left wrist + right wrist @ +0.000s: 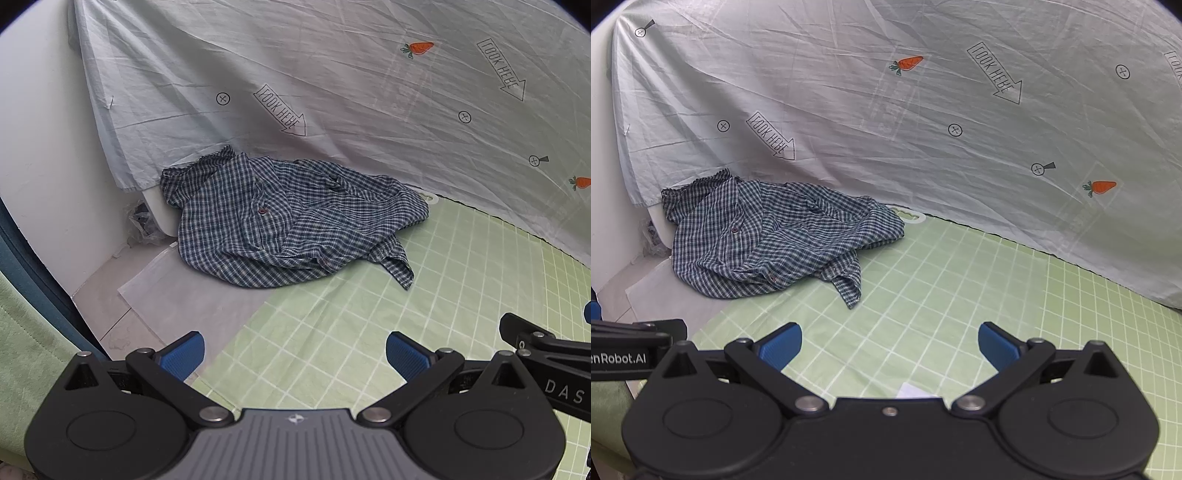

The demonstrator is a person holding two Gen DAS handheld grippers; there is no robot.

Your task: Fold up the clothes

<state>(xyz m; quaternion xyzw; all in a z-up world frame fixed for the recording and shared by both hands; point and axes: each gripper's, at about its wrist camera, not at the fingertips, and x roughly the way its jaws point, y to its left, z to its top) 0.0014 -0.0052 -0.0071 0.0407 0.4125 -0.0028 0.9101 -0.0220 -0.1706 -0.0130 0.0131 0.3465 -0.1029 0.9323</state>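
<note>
Behind the crumpled shirt, a half-hidden white object.

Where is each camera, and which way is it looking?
Left wrist: sits on the left gripper, looking forward past its open blue fingers at the crumpled plaid shirt; the right gripper's edge shows at the right.
Right wrist: sits on the right gripper, open too, facing the shirt, which lies further left; the left gripper's edge shows at the left.
Shared: shirt, green grid mat, carrot-print sheet.
</note>
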